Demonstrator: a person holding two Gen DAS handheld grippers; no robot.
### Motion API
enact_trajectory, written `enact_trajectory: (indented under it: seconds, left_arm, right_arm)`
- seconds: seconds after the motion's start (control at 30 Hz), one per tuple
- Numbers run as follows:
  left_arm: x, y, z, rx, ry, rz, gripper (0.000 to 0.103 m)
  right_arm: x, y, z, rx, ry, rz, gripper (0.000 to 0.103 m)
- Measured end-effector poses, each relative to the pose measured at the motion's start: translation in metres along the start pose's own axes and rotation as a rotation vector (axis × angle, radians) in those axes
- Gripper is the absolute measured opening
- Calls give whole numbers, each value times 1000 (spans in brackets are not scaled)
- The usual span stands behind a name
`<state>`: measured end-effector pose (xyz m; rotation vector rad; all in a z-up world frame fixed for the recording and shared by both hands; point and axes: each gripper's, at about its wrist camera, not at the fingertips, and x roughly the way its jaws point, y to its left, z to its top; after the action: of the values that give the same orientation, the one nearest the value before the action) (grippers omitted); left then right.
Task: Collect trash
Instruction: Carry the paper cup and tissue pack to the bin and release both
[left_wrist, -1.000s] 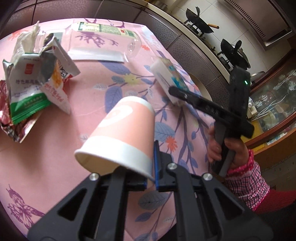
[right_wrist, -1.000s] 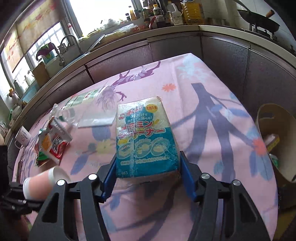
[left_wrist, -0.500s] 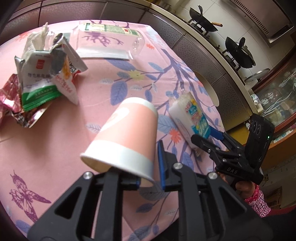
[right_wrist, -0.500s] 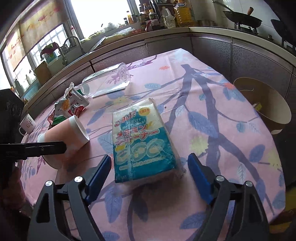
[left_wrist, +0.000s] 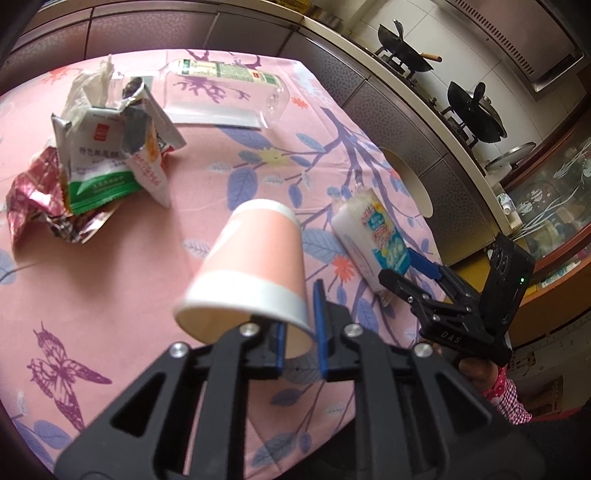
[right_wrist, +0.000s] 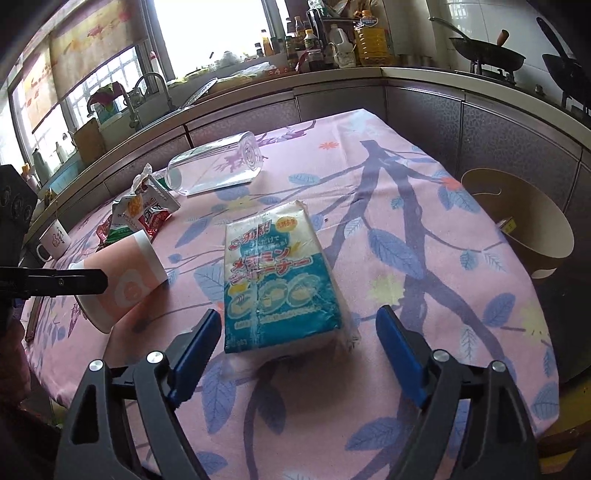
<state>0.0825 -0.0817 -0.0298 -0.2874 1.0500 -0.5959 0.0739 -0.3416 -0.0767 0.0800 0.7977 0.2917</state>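
Your left gripper (left_wrist: 300, 343) is clenched on the rim of the pink paper cup with white bands (left_wrist: 255, 266), one pad inside the mouth and one outside, and the cup hangs tilted above the near part of the pink floral tabletop (left_wrist: 110, 295); that piece is collected and only needs carrying. Beyond it, toward the far left corner, the heap of crumpled foil and paper snack wrappers (left_wrist: 103, 155) and the clear plastic bottle lying on its side (left_wrist: 225, 92) are not yet gathered. Further right, the white and blue packet of sponge (right_wrist: 280, 277) lies flat near the right edge of the tabletop, and your right gripper (right_wrist: 295, 350) stands released just short of its near end; its jaws have just been opening and do not touch it. Past the right edge sits the round tan bin (right_wrist: 524, 225). My reading: the next move is either to bring the cup across to that bin or to close on the packet again.
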Motion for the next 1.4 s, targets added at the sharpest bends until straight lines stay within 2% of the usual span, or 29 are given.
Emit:
enact_trajectory:
  seconds: [0.03,0.13,0.2,0.4,0.57,0.77,0.87,1.03,1.17,1.23,1.3,1.4]
  left_arm:
    - [0,-2,1,7,-1,-1,3]
    - [2,-10,7,32,2,-9,3]
    - [6,-18,12,51,7,-15,3]
    - [28,-53,42,152,26,-55,3]
    - [68,-96,80,235,58,-105,3]
    - [124,-153,128,287,104,-198,3]
    - [155,-189,149,337,116,-218,3]
    - [214,-240,178,401,159,-205,3]
    - [259,-259,192,414,179,-141,3]
    - [277,-260,193,395,203,-109,10]
    - [289,-256,193,358,235,-81,43]
    - [278,-246,187,324,195,-96,46]
  right_arm:
    - [3,0,0,0,10,6,82]
    - [4,-2,0,5,7,14,61]
    - [0,-10,2,53,-15,33,59]
    - [-12,-54,8,222,-65,53,59]
    - [-23,-111,9,401,-92,58,59]
    - [-38,-165,21,478,-153,-11,59]
    - [-37,-196,28,517,-171,-55,59]
    - [-32,-242,38,565,-190,-120,59]
    - [-24,-265,47,585,-191,-162,63]
    - [-16,-275,51,592,-175,-180,69]
    - [-15,-279,49,601,-187,-205,76]
    - [-22,-278,43,615,-224,-204,77]
